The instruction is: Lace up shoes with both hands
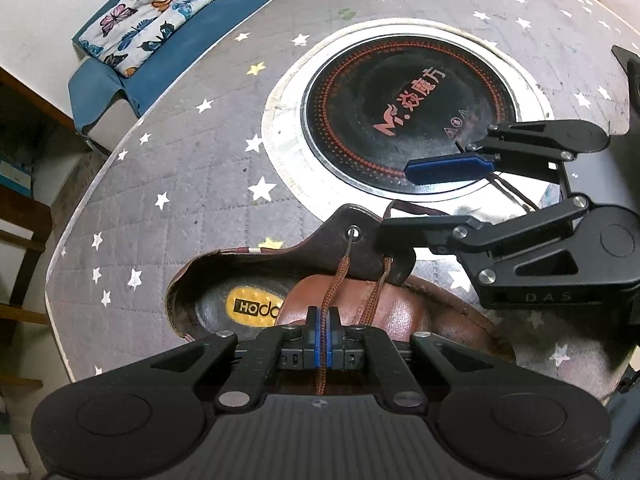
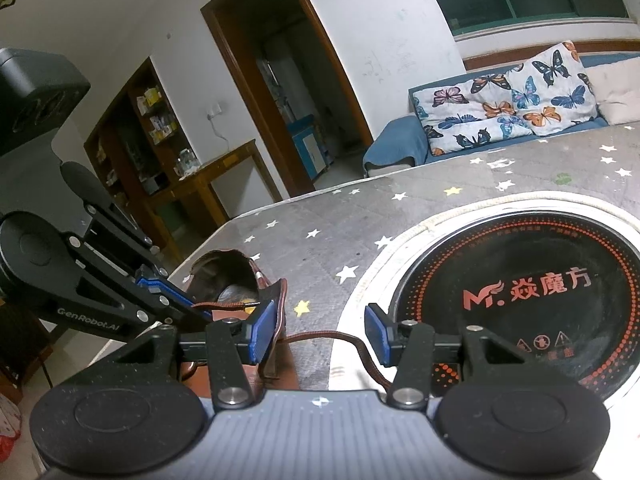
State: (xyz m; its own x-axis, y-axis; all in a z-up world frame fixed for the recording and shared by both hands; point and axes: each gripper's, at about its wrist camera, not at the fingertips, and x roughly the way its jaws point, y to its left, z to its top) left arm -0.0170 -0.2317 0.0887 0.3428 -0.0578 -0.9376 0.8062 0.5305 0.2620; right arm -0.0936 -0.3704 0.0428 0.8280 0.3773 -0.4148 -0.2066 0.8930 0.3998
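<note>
1. My left gripper (image 1: 323,322) points steeply down with its blue pads pressed together, pinching one strand of the brown lace (image 1: 340,276) just above the shoe's tongue.
2. That strand runs up from my pads to a metal eyelet (image 1: 354,233) in the dark flap of the shoe (image 1: 400,312), which lies on the near part of the table, its opening to the left showing a yellow insole label.
3. My right gripper (image 2: 320,332) stands about half open and has hold of nothing; a loose stretch of lace (image 2: 332,336) curves across the gap between its pads without either pad pressing it.
4. In the left wrist view, one right finger (image 1: 448,168) hangs over the black hotplate and the other lies against the shoe's flap, so the right gripper hides part of the shoe's far side.
5. The table (image 1: 192,184) is round and covered with a grey quilted cloth printed with white and yellow stars.
6. Set into its middle is a black round hotplate (image 2: 540,280) with red lettering and a silver rim.
7. Beyond the table's far edge stands a blue sofa (image 2: 394,140) with butterfly cushions (image 2: 504,108).
8. Farther left are a dark doorway (image 2: 288,92), wooden shelves and a white wall; a dark window sits at far right.
</note>
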